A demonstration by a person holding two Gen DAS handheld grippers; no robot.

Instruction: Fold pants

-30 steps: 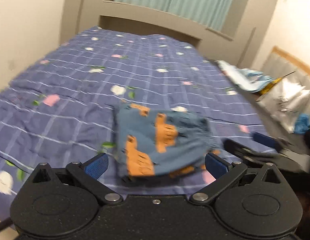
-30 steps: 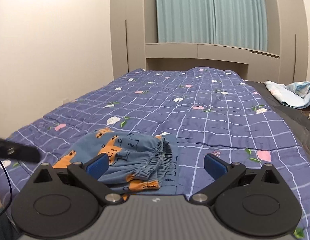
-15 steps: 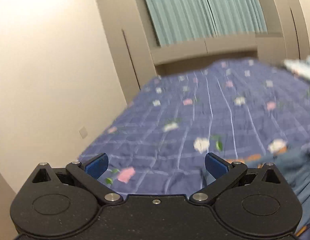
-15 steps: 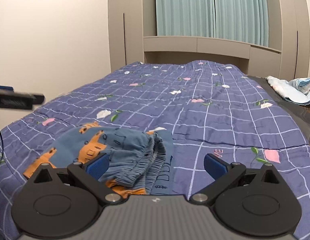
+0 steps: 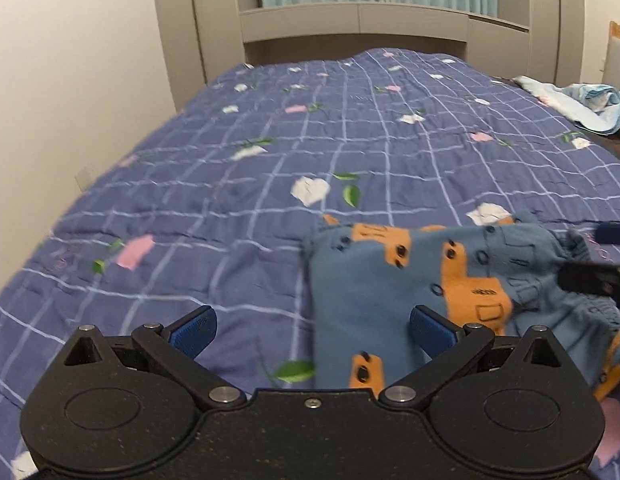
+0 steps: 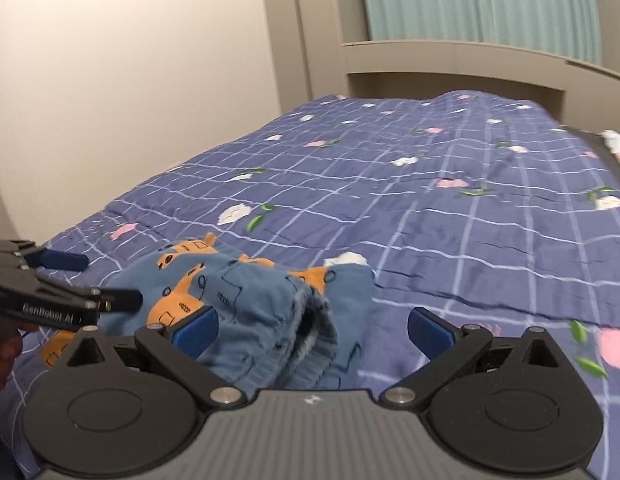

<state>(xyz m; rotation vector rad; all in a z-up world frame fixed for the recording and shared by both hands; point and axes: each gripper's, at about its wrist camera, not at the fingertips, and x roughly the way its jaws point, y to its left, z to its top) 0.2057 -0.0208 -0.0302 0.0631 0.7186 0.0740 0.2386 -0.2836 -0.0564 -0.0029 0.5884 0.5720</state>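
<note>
Blue folded pants (image 5: 422,280) lie on the quilt (image 5: 269,152); left gripper (image 5: 312,330) and right gripper (image 6: 312,330) both gape, empty.

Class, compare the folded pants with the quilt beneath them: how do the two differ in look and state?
The pants are blue with orange blocky prints; the quilt is purple, gridded in white lines with flowers. The pants lie bunched and folded, waistband gathered; the quilt lies spread out. The pants cover a small patch; the quilt spans the bed. Both are patterned fabric.

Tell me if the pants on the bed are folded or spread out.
Folded. The pants lie in a compact, layered bundle on the bed, the elastic waistband doubled over on top. Neither hand-held gripper holds them.
</note>
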